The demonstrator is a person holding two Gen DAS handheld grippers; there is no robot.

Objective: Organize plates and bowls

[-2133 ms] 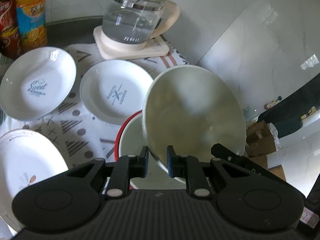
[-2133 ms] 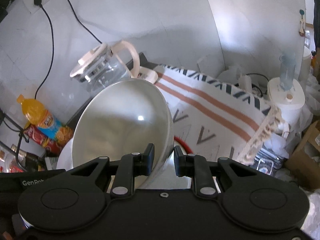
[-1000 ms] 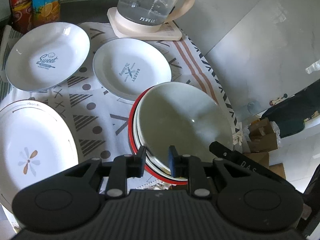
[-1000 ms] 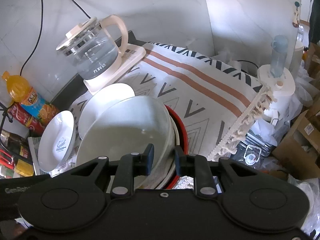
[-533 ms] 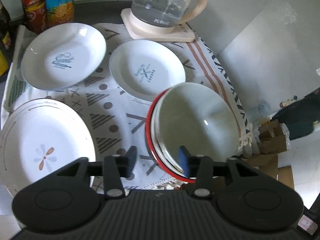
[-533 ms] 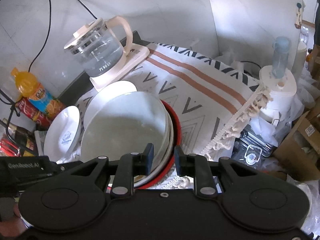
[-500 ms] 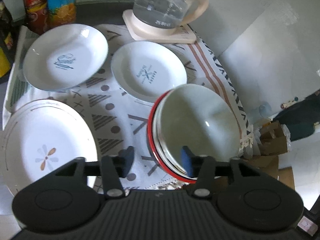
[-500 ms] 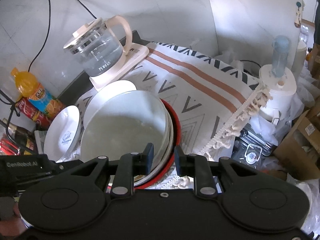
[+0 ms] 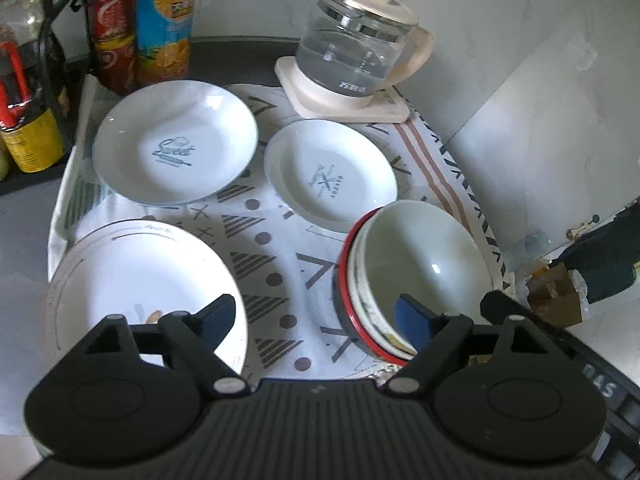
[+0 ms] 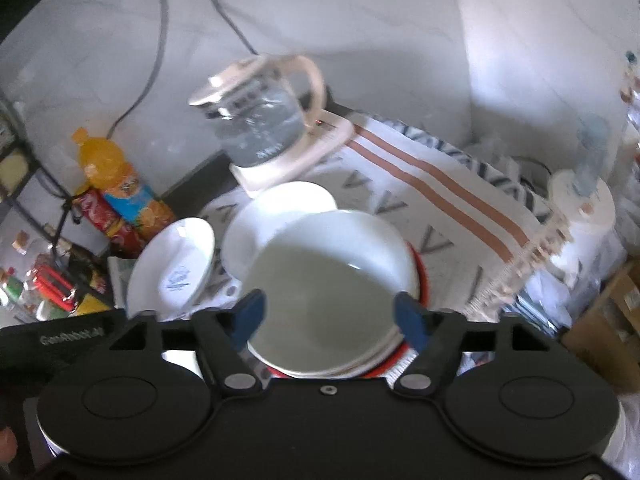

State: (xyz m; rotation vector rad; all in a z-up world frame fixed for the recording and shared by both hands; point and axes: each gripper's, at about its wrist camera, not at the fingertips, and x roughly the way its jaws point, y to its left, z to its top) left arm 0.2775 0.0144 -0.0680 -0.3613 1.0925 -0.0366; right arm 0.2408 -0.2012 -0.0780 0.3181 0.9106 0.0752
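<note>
Home kitchen; kettle (image 9: pixel 354 44), drink bottles (image 9: pixel 162 20), tiled wall (image 10: pixel 360 20).

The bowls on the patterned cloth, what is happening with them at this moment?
A person works with two handheld grippers. The pale bowl sits nested on top of the bowl stack, whose lowest bowl has a red rim. Both the left gripper and the right gripper are opening, and neither grips the bowl. Three plates lie apart on the cloth: the "Sweet" plate, a smaller plate and a flower plate.
</note>
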